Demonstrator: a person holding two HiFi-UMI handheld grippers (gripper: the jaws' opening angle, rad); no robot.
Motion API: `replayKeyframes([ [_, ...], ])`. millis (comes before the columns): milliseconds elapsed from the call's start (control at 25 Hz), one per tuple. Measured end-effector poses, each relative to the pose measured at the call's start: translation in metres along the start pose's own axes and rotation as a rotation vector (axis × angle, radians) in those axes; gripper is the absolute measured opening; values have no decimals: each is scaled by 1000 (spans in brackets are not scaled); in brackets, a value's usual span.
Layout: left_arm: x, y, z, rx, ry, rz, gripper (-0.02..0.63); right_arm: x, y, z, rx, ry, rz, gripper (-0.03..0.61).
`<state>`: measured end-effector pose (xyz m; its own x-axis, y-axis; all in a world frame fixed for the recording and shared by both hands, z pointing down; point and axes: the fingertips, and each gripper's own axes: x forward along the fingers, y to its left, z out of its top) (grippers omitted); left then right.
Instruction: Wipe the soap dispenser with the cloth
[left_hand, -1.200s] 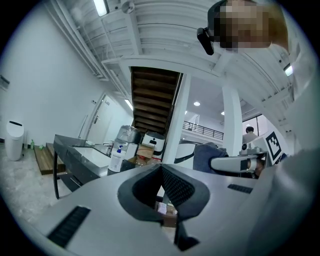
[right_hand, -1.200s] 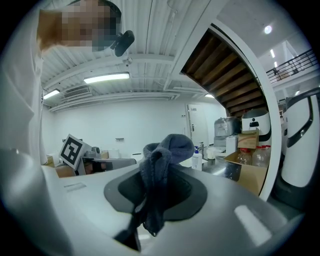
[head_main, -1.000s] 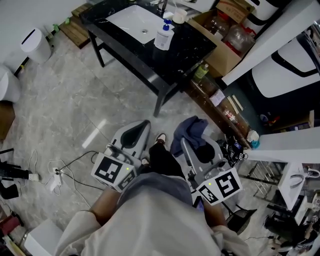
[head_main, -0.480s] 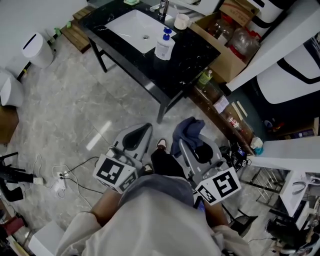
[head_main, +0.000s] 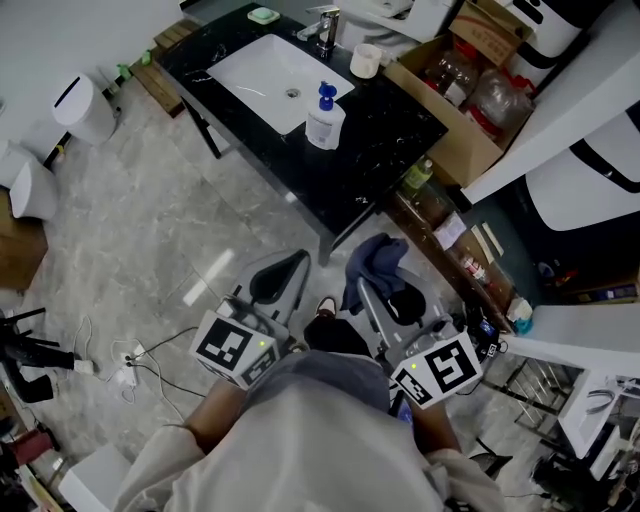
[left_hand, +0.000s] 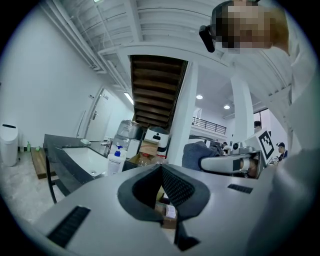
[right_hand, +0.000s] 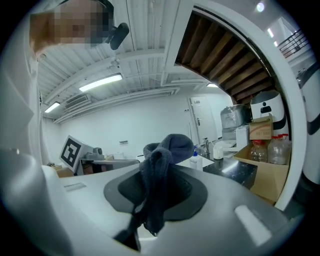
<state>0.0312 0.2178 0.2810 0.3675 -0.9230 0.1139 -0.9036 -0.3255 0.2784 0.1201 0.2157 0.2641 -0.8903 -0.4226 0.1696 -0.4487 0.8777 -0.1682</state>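
The soap dispenser (head_main: 325, 117), a white bottle with a blue pump, stands on the black counter (head_main: 400, 110) beside the white sink (head_main: 262, 62). It shows small in the left gripper view (left_hand: 116, 160) and the right gripper view (right_hand: 196, 161). My left gripper (head_main: 289, 268) is shut with nothing in it (left_hand: 161, 172). Beside it, my right gripper (head_main: 368, 289) is shut on a dark blue cloth (head_main: 379, 259), which bunches above the jaws and hangs down between them (right_hand: 161, 165). Both grippers are held over the floor, short of the counter's near corner.
A faucet (head_main: 327, 24), a cup (head_main: 366, 60) and a green soap bar (head_main: 263, 15) are on the counter. An open cardboard box (head_main: 452, 95) with bottles adjoins it at the right. A white bin (head_main: 82, 103) and cables (head_main: 125, 352) are on the floor at left.
Both grippers have moved forward over the floor toward the counter, which now sits lower and nearer in the head view. The cloth stays in the right gripper.
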Motion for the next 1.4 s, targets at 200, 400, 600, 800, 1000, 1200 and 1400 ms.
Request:
replayKeyframes([
  [200, 36, 6, 8, 18, -8, 5, 6, 14, -34, 8, -4, -12, 20, 78],
  [400, 65, 10, 17, 28, -25, 24, 6, 18, -63, 13, -11, -13, 26, 78],
  [600, 80, 14, 23, 22, -37, 43, 6, 23, -80, 17, -11, -14, 33, 79],
  [800, 88, 19, 23, 15, -25, 50, 6, 33, -89, 20, -4, -10, 46, 79],
  [1000, 98, 33, 18, -1, -5, 55, 6, 46, -98, 14, 10, 7, 46, 80],
  [1200, 113, 49, 21, -2, 4, 46, 6, 60, -108, 17, 14, 11, 39, 80],
  [1400, 125, 69, 28, -9, 6, 33, 6, 80, -116, 22, 12, 18, 22, 79],
])
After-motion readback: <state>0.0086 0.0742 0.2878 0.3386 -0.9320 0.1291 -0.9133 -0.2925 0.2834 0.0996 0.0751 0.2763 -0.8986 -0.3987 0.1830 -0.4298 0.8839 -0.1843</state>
